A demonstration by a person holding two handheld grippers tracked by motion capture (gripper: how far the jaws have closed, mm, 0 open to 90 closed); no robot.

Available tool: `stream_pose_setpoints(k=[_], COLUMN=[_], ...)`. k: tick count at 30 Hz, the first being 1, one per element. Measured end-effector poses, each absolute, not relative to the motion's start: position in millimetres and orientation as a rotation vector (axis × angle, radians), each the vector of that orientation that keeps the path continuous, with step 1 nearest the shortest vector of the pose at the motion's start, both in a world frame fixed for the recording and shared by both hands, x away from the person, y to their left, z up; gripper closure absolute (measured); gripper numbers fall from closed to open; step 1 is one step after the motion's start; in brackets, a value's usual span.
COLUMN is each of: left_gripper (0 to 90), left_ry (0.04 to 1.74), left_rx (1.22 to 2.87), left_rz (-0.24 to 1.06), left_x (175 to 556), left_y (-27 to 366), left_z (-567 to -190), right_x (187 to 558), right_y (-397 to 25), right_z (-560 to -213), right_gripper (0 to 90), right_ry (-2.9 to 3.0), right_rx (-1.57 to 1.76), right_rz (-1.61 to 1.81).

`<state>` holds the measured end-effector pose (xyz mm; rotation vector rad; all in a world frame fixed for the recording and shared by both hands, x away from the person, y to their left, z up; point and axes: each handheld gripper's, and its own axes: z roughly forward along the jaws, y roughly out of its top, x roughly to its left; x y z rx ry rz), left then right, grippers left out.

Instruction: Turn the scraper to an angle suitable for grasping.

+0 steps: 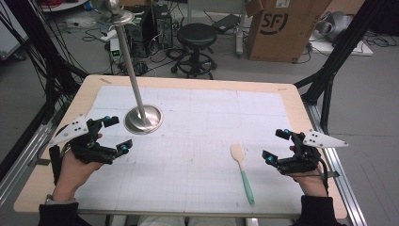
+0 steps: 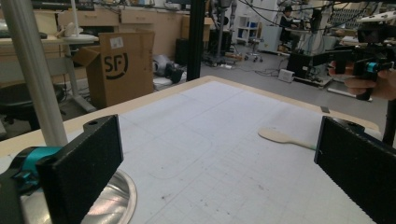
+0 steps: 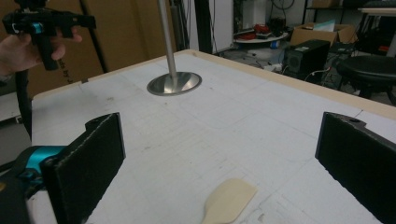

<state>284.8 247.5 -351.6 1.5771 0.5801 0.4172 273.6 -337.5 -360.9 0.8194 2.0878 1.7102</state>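
Just left of right gripper (image 1: 275, 147): spatula (image 1: 242, 172), blade far, handle near.
Both wide open, empty; left gripper (image 1: 118, 134) well apart.

Beyond the far edge of the surface (image 1: 291, 101), a black stool (image 1: 196, 35) stands on the floor, with a cardboard box (image 1: 282, 28) to its right.

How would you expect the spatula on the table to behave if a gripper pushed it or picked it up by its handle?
The spatula lies flat on the table, so a push would likely slide or spin it, not roll it. It looks thin and small, so probably light. Its pale blade seems stiff, perhaps wood; the slim green handle may twist between the jaws.
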Motion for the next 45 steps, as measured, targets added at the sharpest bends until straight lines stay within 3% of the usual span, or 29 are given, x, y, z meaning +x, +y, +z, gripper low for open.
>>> stream_pose_setpoints(k=[10,11,18,23,45], left_gripper=[1.7,1.7,1.7,1.7,1.7], left_ry=[0.589,0.591,0.603,0.609,0.58], left_rx=[1.581,1.58,1.609,1.61,1.665], left_rz=[0.449,0.449,0.444,0.444,0.423], left_x=[283.0,283.3,287.0,288.9,290.4], left_y=[247.8,247.7,241.3,239.2,224.5], left_z=[-349.0,-349.1,-351.6,-351.7,-355.4], right_x=[272.4,272.2,267.7,269.5,286.0], right_y=[-339.4,-339.3,-337.7,-332.6,-295.8], right_z=[-366.1,-367.0,-381.4,-393.0,-442.0], right_gripper=[5.5,16.4,63.3,87.3,90.0], right_ry=[2.104,2.112,2.126,2.165,2.511], right_rx=[0.826,0.823,0.778,0.831,0.903], right_rz=[1.693,1.684,1.649,1.559,1.279])
